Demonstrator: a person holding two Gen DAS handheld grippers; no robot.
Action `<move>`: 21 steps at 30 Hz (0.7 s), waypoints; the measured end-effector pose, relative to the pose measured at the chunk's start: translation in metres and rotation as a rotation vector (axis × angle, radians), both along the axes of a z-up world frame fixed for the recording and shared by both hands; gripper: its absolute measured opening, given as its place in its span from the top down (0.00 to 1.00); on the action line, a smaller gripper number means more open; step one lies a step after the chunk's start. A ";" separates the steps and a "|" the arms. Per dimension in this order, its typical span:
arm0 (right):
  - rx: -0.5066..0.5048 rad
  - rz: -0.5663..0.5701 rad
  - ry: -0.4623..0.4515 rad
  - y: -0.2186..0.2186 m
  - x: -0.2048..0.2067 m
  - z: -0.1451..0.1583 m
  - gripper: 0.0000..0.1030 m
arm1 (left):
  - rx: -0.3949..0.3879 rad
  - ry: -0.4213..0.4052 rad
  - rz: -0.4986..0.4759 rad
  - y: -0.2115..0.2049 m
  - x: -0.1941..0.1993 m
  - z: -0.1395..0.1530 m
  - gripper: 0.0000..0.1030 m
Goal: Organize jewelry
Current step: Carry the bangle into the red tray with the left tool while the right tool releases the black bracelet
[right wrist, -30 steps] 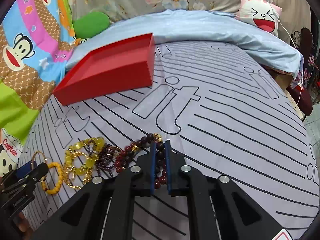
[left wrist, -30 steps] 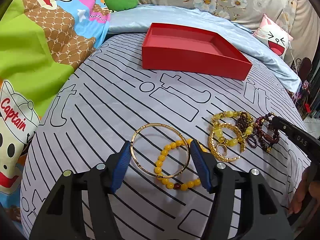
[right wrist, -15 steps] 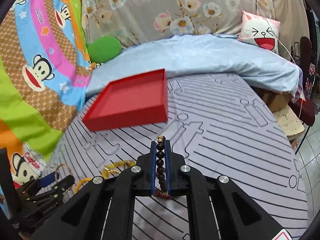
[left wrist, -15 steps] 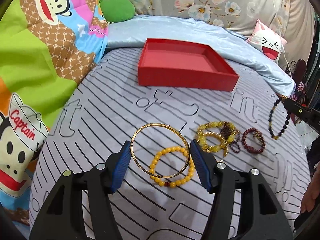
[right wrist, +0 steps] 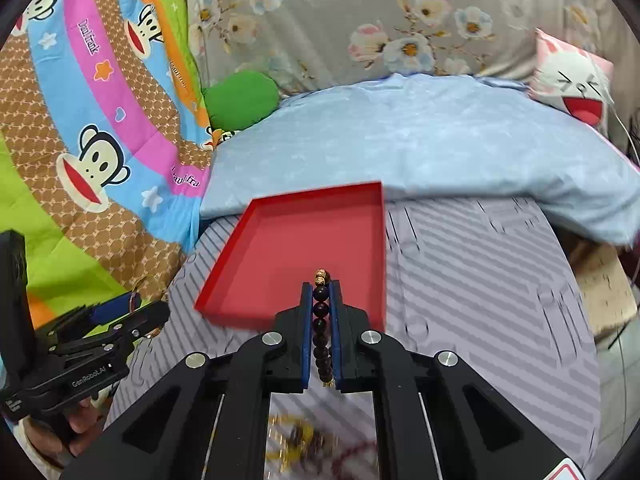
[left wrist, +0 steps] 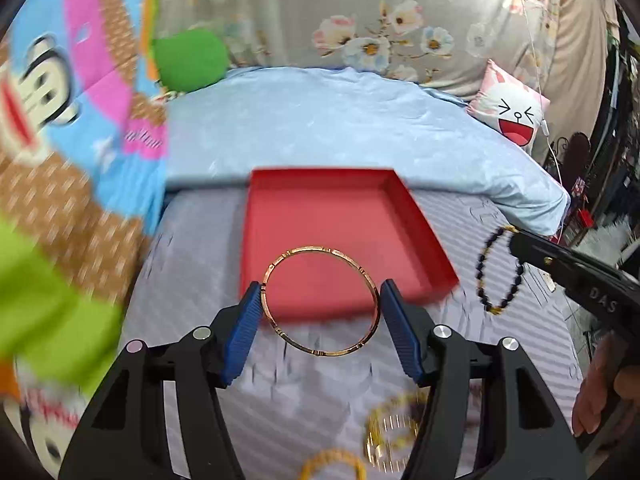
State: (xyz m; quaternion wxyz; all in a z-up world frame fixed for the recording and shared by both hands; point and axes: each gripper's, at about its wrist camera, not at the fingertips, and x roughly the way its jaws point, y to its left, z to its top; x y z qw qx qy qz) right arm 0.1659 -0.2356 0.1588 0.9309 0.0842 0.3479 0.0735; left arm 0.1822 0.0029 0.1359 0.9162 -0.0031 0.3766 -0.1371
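On a bed spread with a grey line-patterned sheet (left wrist: 304, 408), backed by a floral curtain and a cartoon-monkey quilt, a red tray (left wrist: 416, 216) lies at the far end against a pale blue duvet.

Both handheld grippers have come up off the sheet within the last second, each carrying one piece towards that tray. The left gripper (left wrist: 320, 312) grasps a thin gold bangle (left wrist: 280, 258) across its width, both blue pads pressed to the rim; the ring now hangs over the tray's near edge. A second ago it lay flat on the sheet beside a yellow bead bracelet (left wrist: 332, 466), which now lies below the fingers, well short of the tray. The right gripper (right wrist: 320, 300) is clenched on a dark bead bracelet (right wrist: 321, 322), its gold-coloured bead poking beyond the fingertips; seen from the left camera, the loop (left wrist: 498, 270) dangles free just right of the tray.

The tray looks empty, so the sorting appears to be at its first deliveries.

Motion blur smears the sheet's pattern and the remaining jewellery (left wrist: 394, 436) nearest the cameras; the pieces there cannot be counted. The bracelet's lower half is hidden behind the right gripper's fingers, and only part of a hand (left wrist: 608, 384) shows at the frame edge.
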 end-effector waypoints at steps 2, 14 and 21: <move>0.024 0.034 0.028 0.003 0.035 0.002 0.93 | -0.011 0.031 -0.028 -0.005 0.038 -0.003 0.44; 0.027 0.115 0.227 0.010 0.212 -0.061 0.92 | -0.019 0.235 -0.065 -0.026 0.212 -0.072 0.44; -0.108 0.026 0.307 -0.002 0.242 -0.098 0.92 | 0.026 0.300 -0.049 -0.030 0.238 -0.107 0.44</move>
